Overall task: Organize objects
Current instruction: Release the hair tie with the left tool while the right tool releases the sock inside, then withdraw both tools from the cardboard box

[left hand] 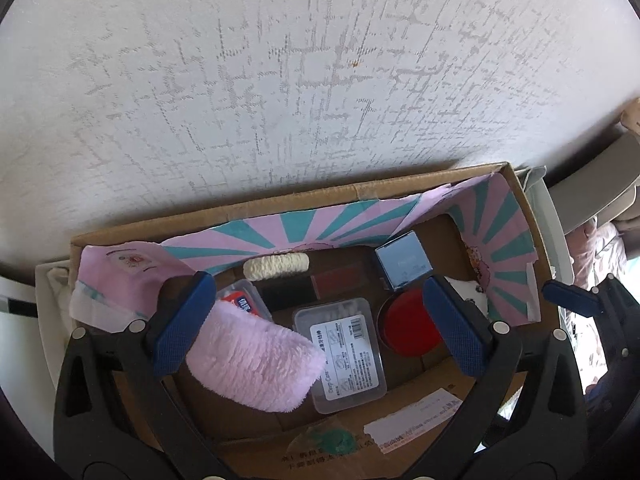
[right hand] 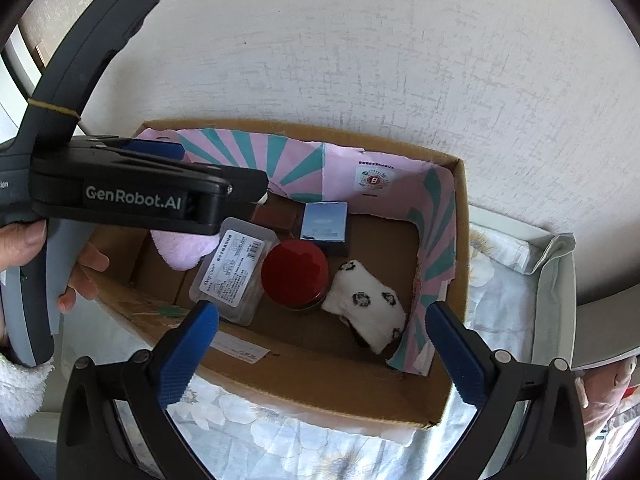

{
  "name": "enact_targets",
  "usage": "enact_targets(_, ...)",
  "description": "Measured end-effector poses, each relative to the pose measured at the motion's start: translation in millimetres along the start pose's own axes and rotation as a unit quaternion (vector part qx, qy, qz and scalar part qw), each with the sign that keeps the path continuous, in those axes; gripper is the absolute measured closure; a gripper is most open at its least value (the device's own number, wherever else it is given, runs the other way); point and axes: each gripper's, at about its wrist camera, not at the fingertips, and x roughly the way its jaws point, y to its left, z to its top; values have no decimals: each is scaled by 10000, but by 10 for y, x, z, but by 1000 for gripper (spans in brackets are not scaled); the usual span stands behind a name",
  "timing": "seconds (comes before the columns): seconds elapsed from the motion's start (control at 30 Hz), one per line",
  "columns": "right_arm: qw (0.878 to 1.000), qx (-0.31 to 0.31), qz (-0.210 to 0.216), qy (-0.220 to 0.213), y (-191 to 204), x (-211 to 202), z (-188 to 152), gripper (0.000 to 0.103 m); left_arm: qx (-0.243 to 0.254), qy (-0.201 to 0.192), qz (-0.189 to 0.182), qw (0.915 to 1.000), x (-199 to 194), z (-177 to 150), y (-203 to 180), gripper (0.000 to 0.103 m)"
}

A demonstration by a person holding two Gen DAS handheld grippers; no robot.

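Over a cardboard box [right hand: 448, 300] that sits on a flowered bed sheet [right hand: 496, 280], both tools hang with their jaws spread wide. Near the box's left wall, the left tool [left hand: 316, 320] has a fluffy pink cloth [left hand: 256, 360] lying against its left pad; whether it grips it I cannot tell. Beside the cloth lie a clear plastic case [left hand: 344, 352] and a red round lid [left hand: 408, 324]. Toward the right wall, ahead of the empty right tool [right hand: 320, 352], rests a white spotted sock [right hand: 368, 304], with a small blue box [right hand: 324, 222] near the back wall.

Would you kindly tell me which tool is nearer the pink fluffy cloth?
Left. The left tool is right over the pink fluffy cloth; the right tool hangs near the box's front edge.
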Motion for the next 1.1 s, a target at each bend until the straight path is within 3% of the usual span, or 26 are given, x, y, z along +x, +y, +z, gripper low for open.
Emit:
enact_targets(0.2, 10000, -11, 1, -72, 59, -115, -17, 0, 12, -150, -10, 9999, -230, -36, 10, 0)
enact_targets(0.5, 9978, 411, -30, -521, 145, -705, -52, 0, 27, -922, 118, 9957, -1165, -284, -16, 0)
enact_targets(0.77, 9914, 759, -390, -989, 217, -1223, -247, 0, -147, -1612, 327, 9863, -1941, -825, 58, 0)
enact_targets(1.1, 9850, 766, -770, -1340, 377, -1418, -652, 0, -405, -2065, 625, 9756, -2214, -1622, 97, 0)
